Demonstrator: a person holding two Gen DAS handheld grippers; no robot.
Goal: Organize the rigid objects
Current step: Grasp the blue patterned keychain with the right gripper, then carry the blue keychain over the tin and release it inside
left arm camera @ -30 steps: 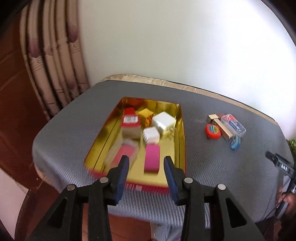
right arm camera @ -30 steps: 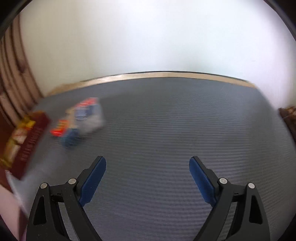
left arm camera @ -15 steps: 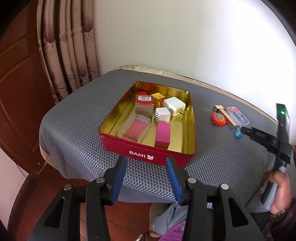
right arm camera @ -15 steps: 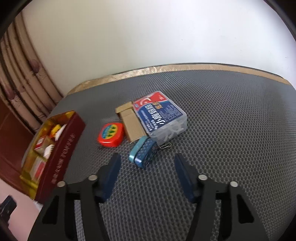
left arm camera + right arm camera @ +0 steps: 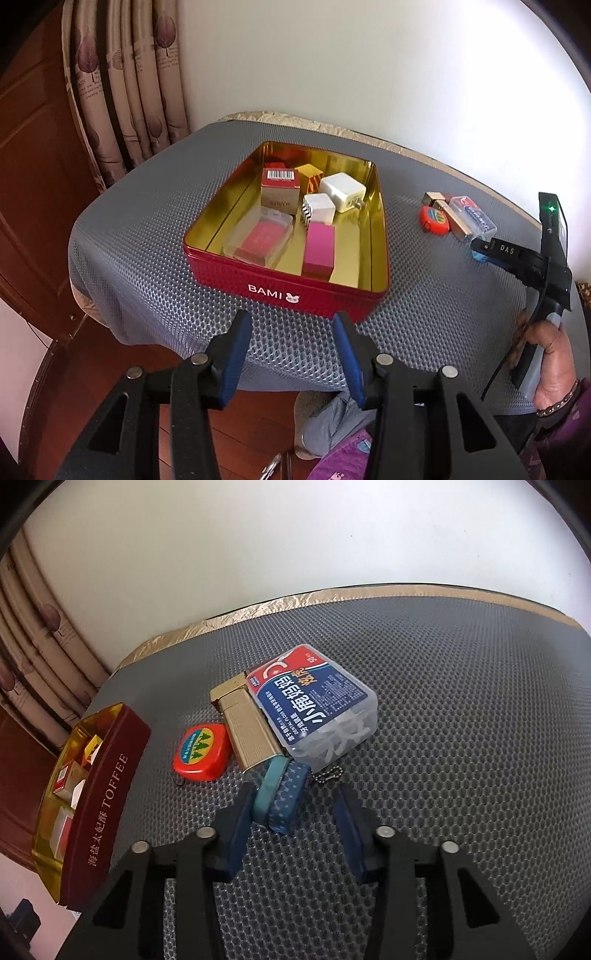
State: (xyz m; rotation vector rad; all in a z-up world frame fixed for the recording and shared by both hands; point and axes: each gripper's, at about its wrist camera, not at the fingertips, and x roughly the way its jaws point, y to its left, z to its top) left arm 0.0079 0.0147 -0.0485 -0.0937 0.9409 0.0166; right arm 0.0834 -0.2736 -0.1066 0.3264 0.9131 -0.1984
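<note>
A small blue star-patterned case (image 5: 284, 797) with a teal edge and a ball chain lies between the fingers of my right gripper (image 5: 293, 794). Its jaws are closing: the left finger (image 5: 242, 812) touches the case, the right finger stands a little off it. Behind the case sit a clear floss box (image 5: 314, 709), a gold case (image 5: 247, 731) and a red tape measure (image 5: 201, 753). The red tin (image 5: 280, 291) holds several small boxes and a white charger (image 5: 341, 190). My left gripper (image 5: 291, 332) hovers before the tin's near wall, jaws opening, nothing between them.
A grey mesh mat (image 5: 424, 314) covers the round table, which drops off just ahead of the left gripper. A curtain (image 5: 122, 92) hangs at the left and a white wall stands behind. A person's hand (image 5: 550, 354) holds the right gripper at the table's right edge.
The right gripper swung left to the cluster of objects and narrowed its jaws around the blue case. The left gripper drew back from over the tin and widened slightly.
</note>
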